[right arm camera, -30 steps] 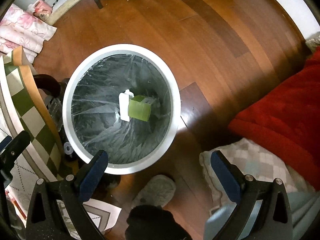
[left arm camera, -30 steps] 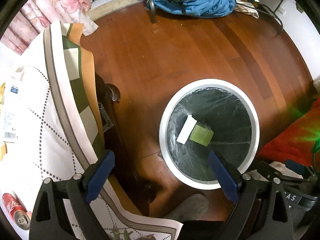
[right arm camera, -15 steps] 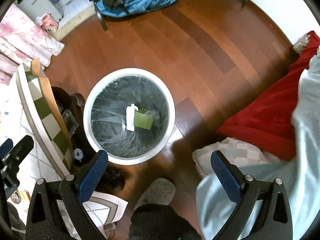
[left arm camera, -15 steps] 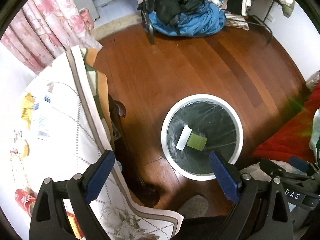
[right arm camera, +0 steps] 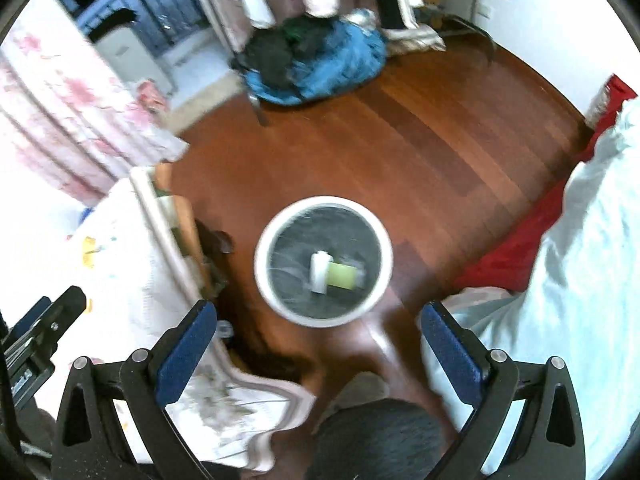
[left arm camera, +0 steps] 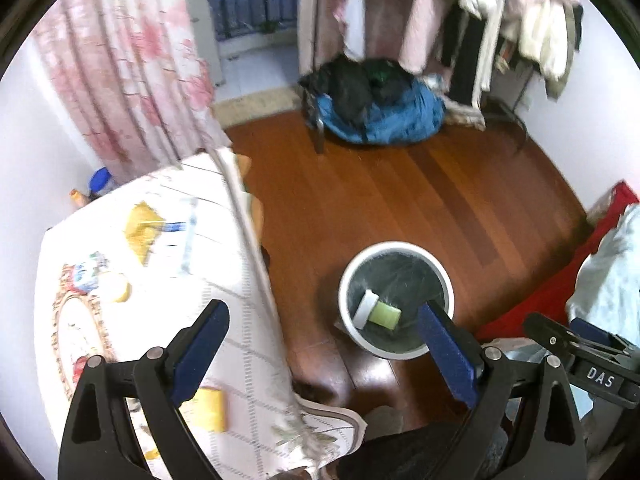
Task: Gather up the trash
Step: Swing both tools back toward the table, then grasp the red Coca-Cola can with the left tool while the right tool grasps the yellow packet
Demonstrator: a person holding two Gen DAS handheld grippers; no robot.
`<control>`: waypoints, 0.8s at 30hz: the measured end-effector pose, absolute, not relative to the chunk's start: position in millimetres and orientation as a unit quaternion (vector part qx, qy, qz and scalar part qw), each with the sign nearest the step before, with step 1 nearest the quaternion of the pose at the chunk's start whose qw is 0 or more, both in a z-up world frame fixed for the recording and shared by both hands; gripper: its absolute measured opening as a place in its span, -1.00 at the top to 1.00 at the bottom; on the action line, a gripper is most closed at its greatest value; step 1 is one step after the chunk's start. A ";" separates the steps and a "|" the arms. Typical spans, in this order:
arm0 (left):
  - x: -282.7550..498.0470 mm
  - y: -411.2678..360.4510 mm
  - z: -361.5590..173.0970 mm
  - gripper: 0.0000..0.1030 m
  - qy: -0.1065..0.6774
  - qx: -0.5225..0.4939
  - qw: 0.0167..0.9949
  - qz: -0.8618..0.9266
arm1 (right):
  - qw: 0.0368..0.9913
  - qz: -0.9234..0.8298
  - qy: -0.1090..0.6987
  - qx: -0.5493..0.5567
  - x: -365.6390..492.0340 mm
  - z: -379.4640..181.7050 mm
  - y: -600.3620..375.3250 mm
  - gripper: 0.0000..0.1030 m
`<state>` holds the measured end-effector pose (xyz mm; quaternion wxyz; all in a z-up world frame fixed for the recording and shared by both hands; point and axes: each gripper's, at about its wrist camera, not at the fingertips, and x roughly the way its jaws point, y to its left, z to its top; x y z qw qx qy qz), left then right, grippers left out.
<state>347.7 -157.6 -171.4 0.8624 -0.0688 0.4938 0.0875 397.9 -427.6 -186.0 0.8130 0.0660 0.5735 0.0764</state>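
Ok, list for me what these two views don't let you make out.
- Left wrist view: the wrappers on the table are motion-blurred; their print is unreadable.
- Right wrist view: the white piece and green piece in the bin are smeared; what they are stays unclear.
- Left wrist view: the left tool covers part of the bin's rim.
- Right wrist view: the table is overexposed.

White-rimmed bin (right arm camera: 382,236), black liner (right arm camera: 292,248), green packet (right arm camera: 341,275), pink floral curtain (left arm camera: 132,92).

Bin (left arm camera: 396,354) on floor (left arm camera: 400,200) right of table (left arm camera: 224,336), two packets (left arm camera: 376,310) inside, clothes pile (left arm camera: 380,108) behind.
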 end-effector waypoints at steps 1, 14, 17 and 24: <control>339.1 -148.2 -165.8 -0.88 0.488 -0.073 0.865 0.094 | 0.814 0.090 0.570 0.067 389.8 -178.7 -415.5 -1.00; 172.5 49.0 -234.6 -0.88 0.508 -0.177 0.788 0.300 | 0.699 0.321 0.606 -0.202 293.6 -263.6 -137.9 -1.00; 140.1 76.7 -271.6 -0.88 0.520 -0.205 0.758 0.336 | 0.666 0.342 0.593 -0.298 276.1 -298.2 -87.1 -1.00; 97.6 112.7 -319.4 -0.88 0.529 -0.281 0.716 0.359 | 0.607 0.364 0.596 -0.380 273.4 -344.2 -28.1 -0.77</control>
